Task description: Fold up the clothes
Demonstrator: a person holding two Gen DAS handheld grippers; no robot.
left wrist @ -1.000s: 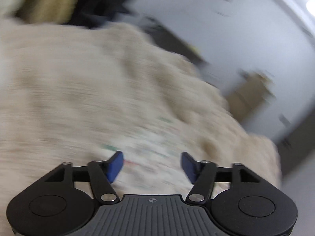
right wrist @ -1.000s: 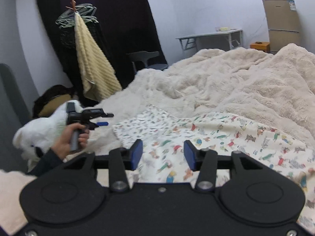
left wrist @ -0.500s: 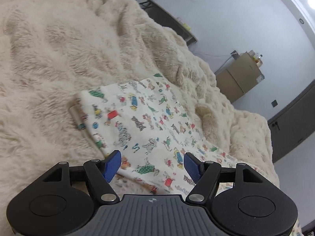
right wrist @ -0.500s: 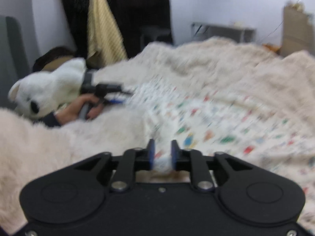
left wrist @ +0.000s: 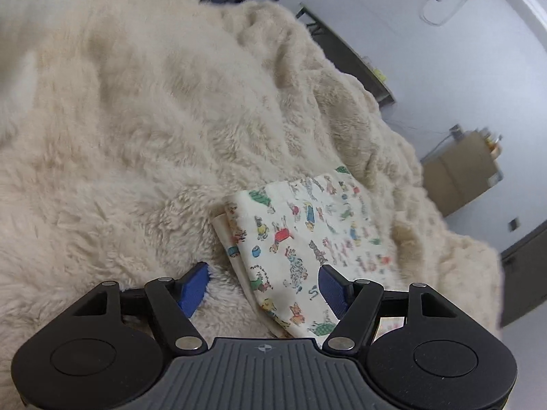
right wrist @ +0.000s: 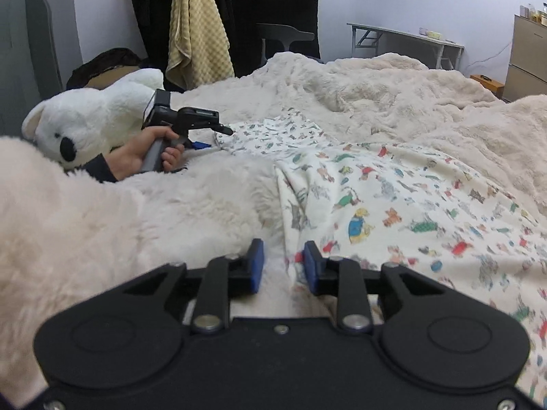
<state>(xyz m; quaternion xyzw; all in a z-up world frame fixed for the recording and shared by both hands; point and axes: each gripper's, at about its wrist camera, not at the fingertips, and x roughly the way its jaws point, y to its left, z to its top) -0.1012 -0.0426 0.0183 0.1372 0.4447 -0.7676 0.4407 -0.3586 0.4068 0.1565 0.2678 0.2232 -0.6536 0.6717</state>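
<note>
A cream garment with small coloured animal prints [right wrist: 393, 198] lies spread on a fluffy cream blanket [right wrist: 154, 218]. In the left wrist view its corner [left wrist: 294, 239] lies between my left gripper's open fingers. My left gripper [left wrist: 261, 288] is open at that corner, low over the blanket [left wrist: 136, 130]. It also shows in the right wrist view [right wrist: 205, 136], held by a hand at the garment's far left end. My right gripper [right wrist: 280, 266] is part open at the garment's near left edge, with a fold of cloth between the pads, which do not clamp it.
A white teddy bear [right wrist: 92, 119] lies at the left by the hand. A yellow towel [right wrist: 196, 24] hangs behind the bed. A chair [right wrist: 283, 39], a folding table [right wrist: 407, 39] and a brown cabinet [right wrist: 528, 58] stand beyond the bed.
My right gripper closed on the garment's edge half a second ago and now stands part open. My left gripper moved down to the garment's corner and stayed open.
</note>
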